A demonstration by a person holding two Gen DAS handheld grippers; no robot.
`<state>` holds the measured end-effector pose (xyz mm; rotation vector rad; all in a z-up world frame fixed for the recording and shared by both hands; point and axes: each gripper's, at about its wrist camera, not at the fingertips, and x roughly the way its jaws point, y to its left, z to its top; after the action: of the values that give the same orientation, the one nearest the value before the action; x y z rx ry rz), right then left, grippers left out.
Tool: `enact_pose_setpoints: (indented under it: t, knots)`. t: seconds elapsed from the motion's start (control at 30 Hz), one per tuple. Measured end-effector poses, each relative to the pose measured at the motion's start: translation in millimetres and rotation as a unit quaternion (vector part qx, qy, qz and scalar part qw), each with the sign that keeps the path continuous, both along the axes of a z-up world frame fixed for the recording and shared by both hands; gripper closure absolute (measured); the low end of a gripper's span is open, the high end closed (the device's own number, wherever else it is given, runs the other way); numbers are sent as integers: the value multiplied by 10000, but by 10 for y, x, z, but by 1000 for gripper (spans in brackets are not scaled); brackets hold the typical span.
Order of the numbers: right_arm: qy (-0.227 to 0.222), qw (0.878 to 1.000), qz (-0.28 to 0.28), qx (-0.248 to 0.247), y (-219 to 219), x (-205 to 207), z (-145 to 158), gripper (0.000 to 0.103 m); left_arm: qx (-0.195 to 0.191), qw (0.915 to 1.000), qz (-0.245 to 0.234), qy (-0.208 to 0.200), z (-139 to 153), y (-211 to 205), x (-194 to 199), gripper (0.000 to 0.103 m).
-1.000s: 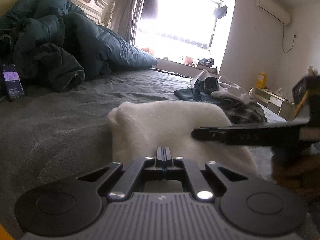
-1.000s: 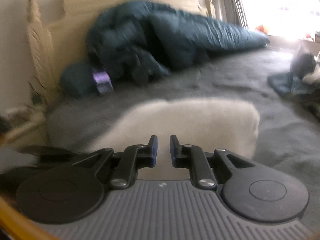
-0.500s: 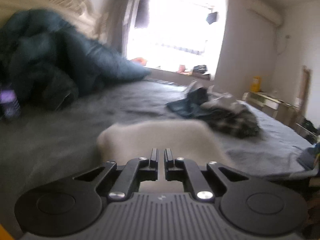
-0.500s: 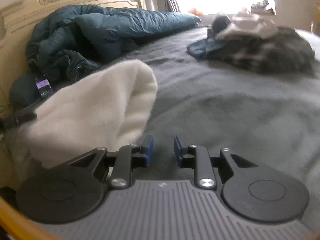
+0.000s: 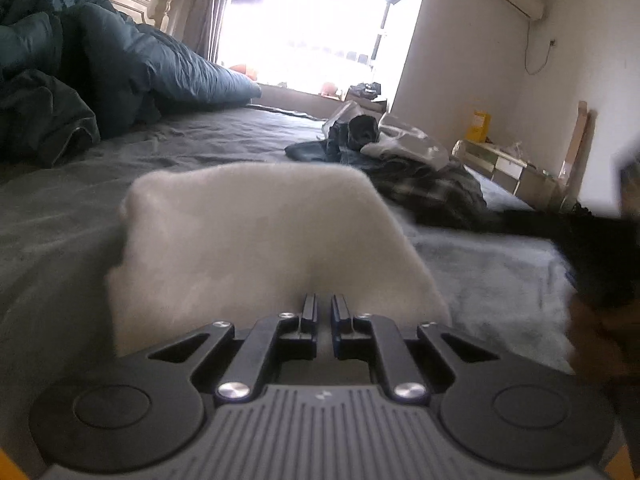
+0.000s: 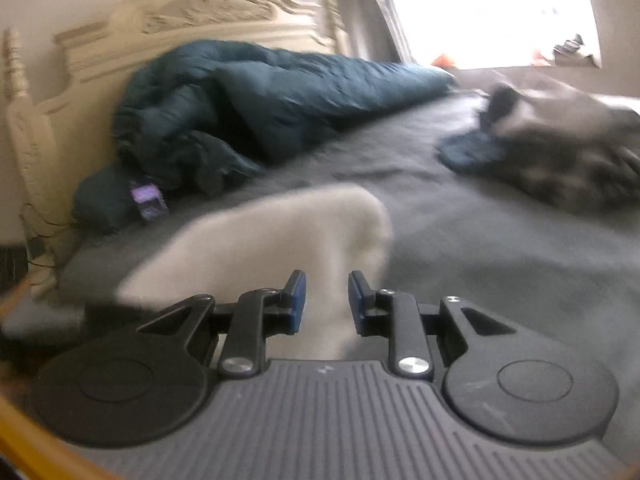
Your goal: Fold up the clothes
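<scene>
The white fleece garment (image 5: 256, 240) is lying folded on the grey bed sheet (image 5: 80, 208), and everything else is placed relative to it. The left gripper (image 5: 323, 312) is sitting at its near edge with the jaws slightly apart, holding nothing. The right gripper (image 6: 326, 300) is pointing at the same garment (image 6: 280, 240), its jaws standing wider apart and gripping nothing. Beyond the garment, toward the window, a pile of unfolded clothes (image 5: 404, 160) is waiting. Toward the headboard (image 6: 192, 28), a dark teal duvet (image 6: 260, 100) is lying bunched up.
</scene>
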<state>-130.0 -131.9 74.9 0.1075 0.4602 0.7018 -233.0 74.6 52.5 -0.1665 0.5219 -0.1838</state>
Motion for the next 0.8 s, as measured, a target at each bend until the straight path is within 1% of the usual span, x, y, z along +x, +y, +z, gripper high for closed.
enact_pose_setpoints:
  t: [0.03,0.1,0.17,0.23,0.27,0.3,0.37,0.43,0.5,0.53,0.6,0.63,0.73,0.8]
  knots:
    - [-30,9999,158,17,137,74,6,81,20,10000,-3,31,-5,19,-37,95]
    - [-40,9994,315,-165,406,226,-37,81,-21,9999,-7,125,-20,79,-100,96]
    - [-249,9985,255,-415,580,325,-117,83,-138,9994,20,305,-43,163,-184,96]
    - [-534,9969,167,-559,625,335,-145,87,-95,9981,210,569,-104,230,-278,91]
    - [-565,9968,79,-552,603,339,-141,88,-48,9970,323,705,-139,260,-326,91]
    - [-562,9970,-22,-525,571,345,-133,89,-117,9963,364,771,-152,296,-379,92]
    - [-595,9966,-229,-529,504,364,-127,91,-428,9954,336,794,-144,379,-490,92]
    - [-552,9964,-426,-471,422,445,-145,91,-627,9954,259,682,-55,414,-585,92]
    - [-379,9973,-552,-297,332,531,-162,91,-632,9967,208,458,95,415,-660,92]
    - [-359,9966,-671,-314,300,530,-168,91,-617,9975,178,310,186,415,-679,91]
    - [-391,9938,-930,-457,254,507,-195,73,-563,9983,136,-34,363,422,-642,91]
    - [-361,9929,-1029,-470,204,492,-235,73,-496,9985,134,-198,440,422,-598,89]
    - [167,9908,-1241,-523,14,470,-440,74,-168,9983,236,-510,567,396,-340,88]
    - [426,9884,-1374,-496,-153,423,-535,74,-47,9978,236,-612,597,391,-108,88]
